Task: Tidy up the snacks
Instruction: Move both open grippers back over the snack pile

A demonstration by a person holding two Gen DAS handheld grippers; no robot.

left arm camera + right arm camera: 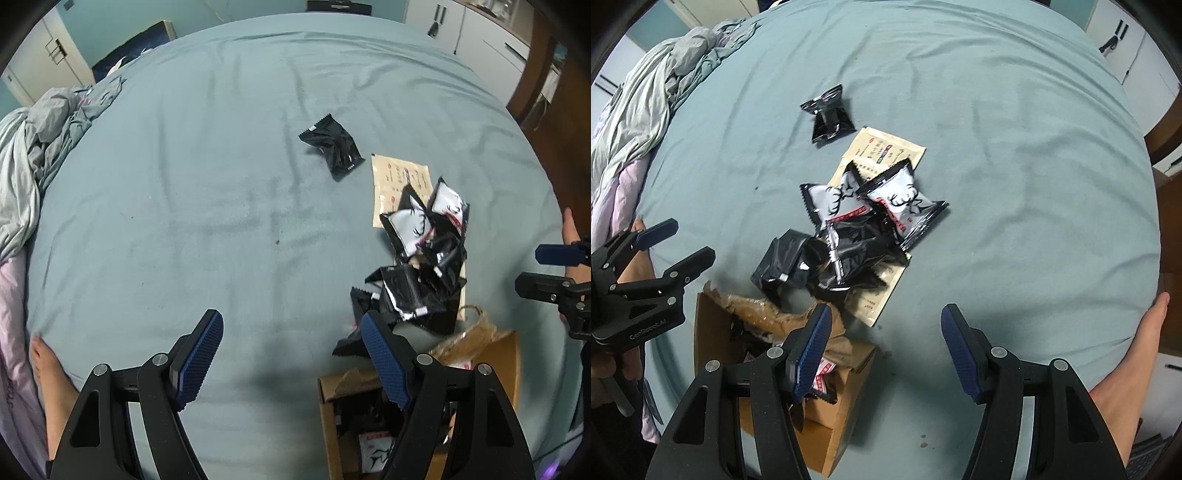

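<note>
Lying open, cardboard box (846, 373) holds snack packets (822, 380); both hand-held grippers (291, 354) (884, 350) gape, empty.

left wrist: steeply down (close) | right wrist: same | shared: snack pile (424, 258)

Bed sheet (997, 184) teal-grey. Snack packets (871, 221): black w/ white panels, black antler print, red labels. Lone packet (829, 112) all black. Flat sachet (886, 147) beige. Box (846, 373) brown cardboard. Tool pads (812, 354) blue, ribbed.
</note>
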